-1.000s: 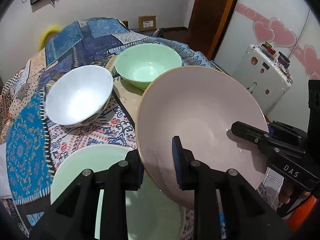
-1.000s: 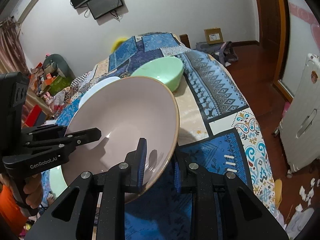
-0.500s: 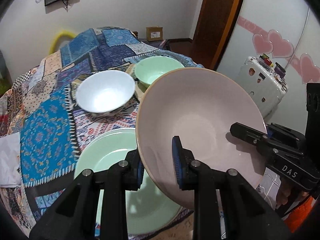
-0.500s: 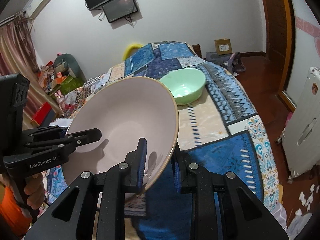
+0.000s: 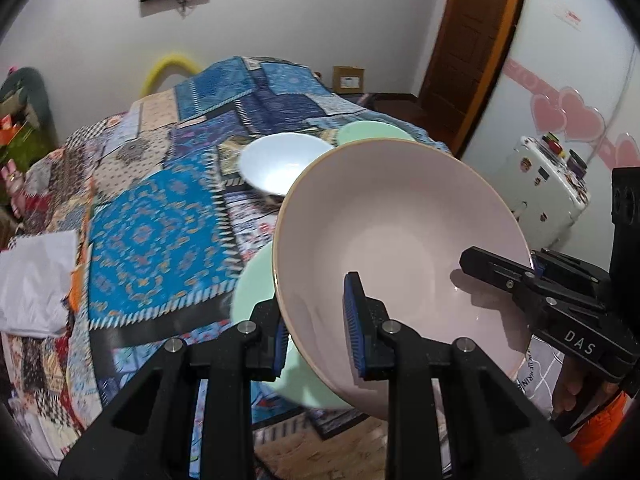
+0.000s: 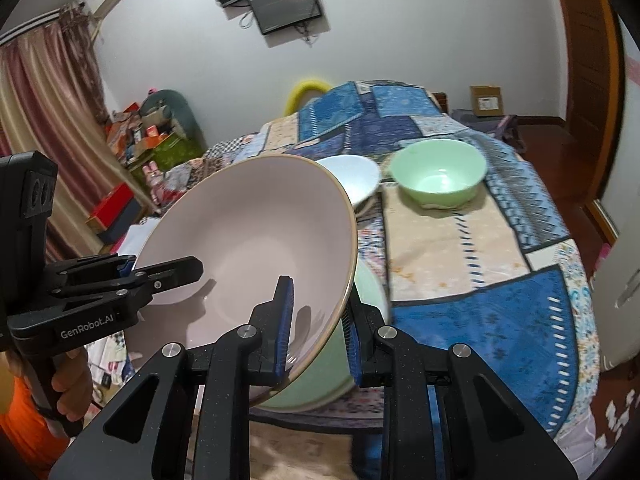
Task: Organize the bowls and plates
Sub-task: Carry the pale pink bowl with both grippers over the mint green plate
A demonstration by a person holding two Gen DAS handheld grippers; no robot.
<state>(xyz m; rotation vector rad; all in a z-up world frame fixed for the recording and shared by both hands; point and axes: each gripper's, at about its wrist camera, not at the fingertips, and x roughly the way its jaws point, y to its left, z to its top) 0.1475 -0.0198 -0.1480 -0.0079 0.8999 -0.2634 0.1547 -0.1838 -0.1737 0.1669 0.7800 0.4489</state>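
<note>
A patchwork-covered surface [image 6: 472, 236] carries a green plate [image 5: 256, 280], a green bowl [image 6: 438, 176] and a white bowl [image 5: 280, 162]. Above the green plate, a big pink bowl [image 5: 400, 248] hangs tilted, its rim pinched by both left tongs [image 5: 316, 330] and right tongs [image 6: 318, 330].

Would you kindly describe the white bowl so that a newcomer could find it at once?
Look at the patchwork-covered table. Toward its far end stand two bowls side by side. The white bowl is left of the green bowl, and it is the only white one.
</note>
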